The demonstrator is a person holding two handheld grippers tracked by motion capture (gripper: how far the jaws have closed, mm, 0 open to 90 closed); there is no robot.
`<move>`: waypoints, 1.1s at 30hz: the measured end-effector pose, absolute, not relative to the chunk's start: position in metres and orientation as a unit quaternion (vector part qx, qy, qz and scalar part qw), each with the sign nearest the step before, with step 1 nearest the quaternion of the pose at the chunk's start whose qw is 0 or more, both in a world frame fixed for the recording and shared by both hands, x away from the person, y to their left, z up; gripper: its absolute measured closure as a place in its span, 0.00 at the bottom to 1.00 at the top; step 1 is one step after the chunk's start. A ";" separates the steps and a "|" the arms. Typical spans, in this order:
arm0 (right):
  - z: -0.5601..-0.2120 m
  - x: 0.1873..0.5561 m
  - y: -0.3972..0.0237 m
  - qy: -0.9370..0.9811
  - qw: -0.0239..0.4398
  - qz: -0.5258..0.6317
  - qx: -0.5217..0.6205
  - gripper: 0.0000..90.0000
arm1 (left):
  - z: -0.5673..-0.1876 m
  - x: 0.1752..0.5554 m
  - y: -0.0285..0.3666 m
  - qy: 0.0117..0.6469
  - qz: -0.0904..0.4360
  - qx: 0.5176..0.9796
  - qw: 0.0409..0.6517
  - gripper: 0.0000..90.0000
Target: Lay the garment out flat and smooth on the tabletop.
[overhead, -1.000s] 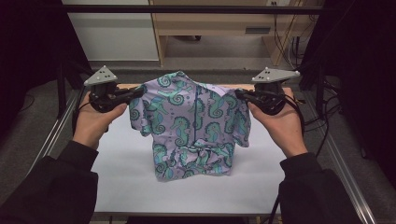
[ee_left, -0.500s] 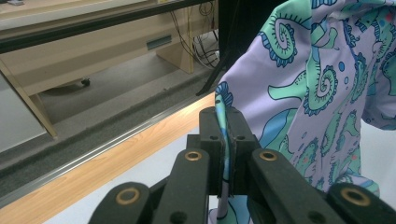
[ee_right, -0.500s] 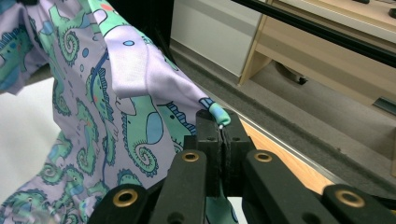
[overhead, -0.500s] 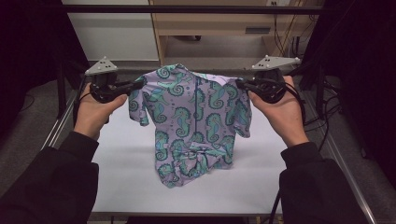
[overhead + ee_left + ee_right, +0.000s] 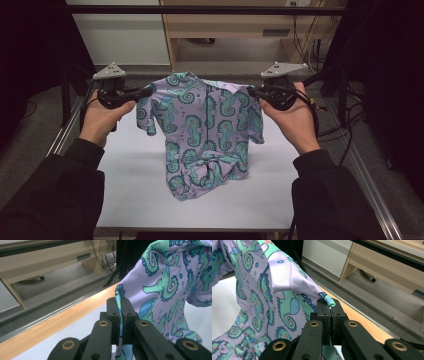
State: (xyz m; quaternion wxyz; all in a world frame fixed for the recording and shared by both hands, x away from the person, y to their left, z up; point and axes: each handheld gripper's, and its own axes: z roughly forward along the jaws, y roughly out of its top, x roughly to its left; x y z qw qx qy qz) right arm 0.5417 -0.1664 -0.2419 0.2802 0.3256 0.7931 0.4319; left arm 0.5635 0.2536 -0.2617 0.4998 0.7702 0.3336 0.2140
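Observation:
A small lilac shirt [image 5: 205, 125] printed with teal seahorses hangs stretched between my two grippers above the white table [image 5: 135, 195]. My left gripper [image 5: 146, 93] is shut on the shirt's left shoulder; in the left gripper view the fabric edge [image 5: 119, 307] is pinched between the black jaws [image 5: 121, 315]. My right gripper [image 5: 252, 92] is shut on the right shoulder, with a teal hem [image 5: 329, 302] poking out above its jaws [image 5: 331, 315]. The shirt's lower hem [image 5: 200, 177] is crumpled and rests on the table.
A wooden strip [image 5: 50, 327] runs along the table's far edge, with a metal frame rail [image 5: 220, 9] overhead. Beyond stand a pale wooden cabinet [image 5: 225, 27] and cables [image 5: 330, 120] at the right. White table surface lies to either side of the shirt.
Both grippers have moved away from me and a little apart, spreading the shirt wider and flatter. The shirt's body has lifted and hangs more upright.

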 end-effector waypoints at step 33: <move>-0.250 0.567 -0.168 0.780 0.289 0.427 0.355 0.99 | -0.267 0.590 0.244 0.349 0.222 0.763 0.496 0.97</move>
